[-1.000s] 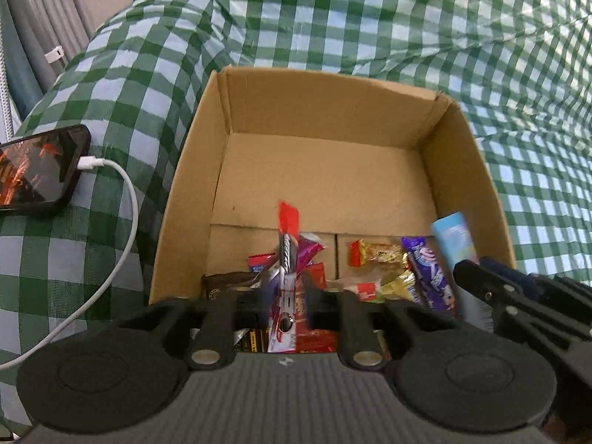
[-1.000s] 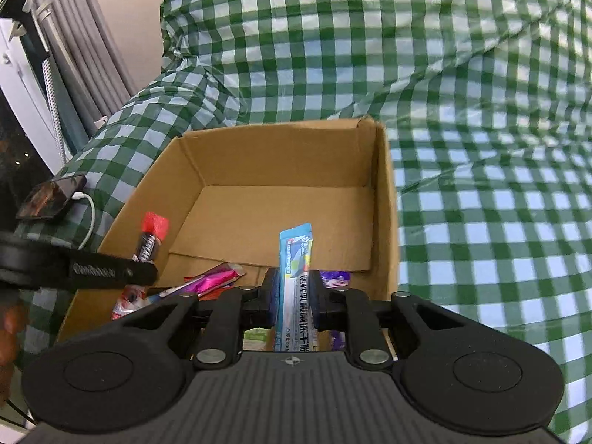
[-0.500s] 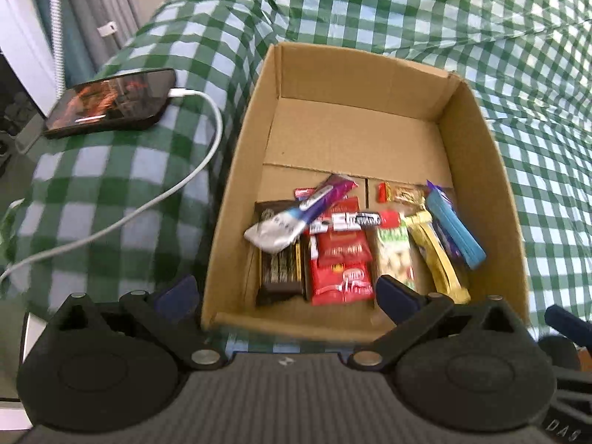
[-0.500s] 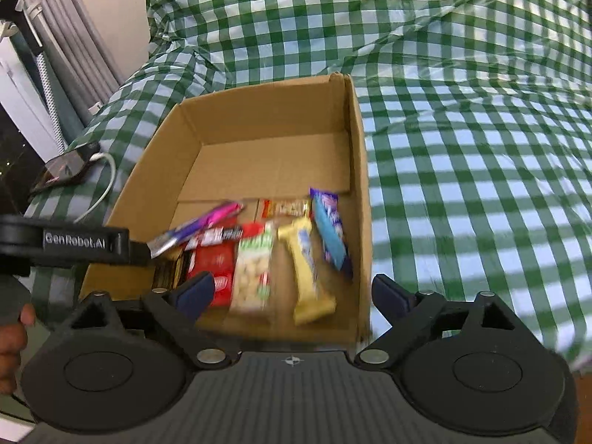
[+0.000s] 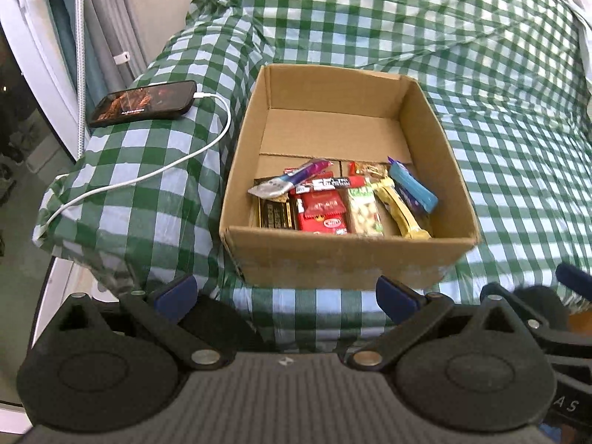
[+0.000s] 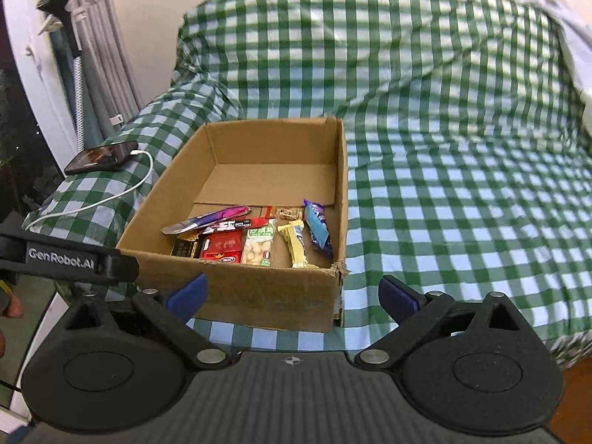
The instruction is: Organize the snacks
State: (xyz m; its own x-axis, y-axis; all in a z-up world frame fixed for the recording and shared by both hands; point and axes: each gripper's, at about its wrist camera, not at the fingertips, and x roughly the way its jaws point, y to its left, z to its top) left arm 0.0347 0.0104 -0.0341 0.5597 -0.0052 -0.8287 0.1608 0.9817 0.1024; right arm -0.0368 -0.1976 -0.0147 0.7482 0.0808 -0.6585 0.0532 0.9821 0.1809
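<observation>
Left gripper (image 5: 284,296), right gripper (image 6: 292,294) level before cardboard box (image 6: 259,296); fingers wide, empty.

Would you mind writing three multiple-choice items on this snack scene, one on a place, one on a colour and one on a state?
1. Where does the phone lie?
A. inside the box
B. on the checked cloth left of the box
C. on the floor

2. What colour is the charging cable plugged into the phone?
A. white
B. black
C. red

3. How do the two grippers stand?
A. both open and empty
B. both shut on snacks
C. only the left one open

Answers:
1 B: the phone rests on the green checked cloth, outside the left wall of the cardboard box.
2 A: a white cord runs from the phone's end across the cloth.
3 A: the left gripper and the right gripper have fingers spread wide with nothing between them; the snacks lie in the box.
</observation>
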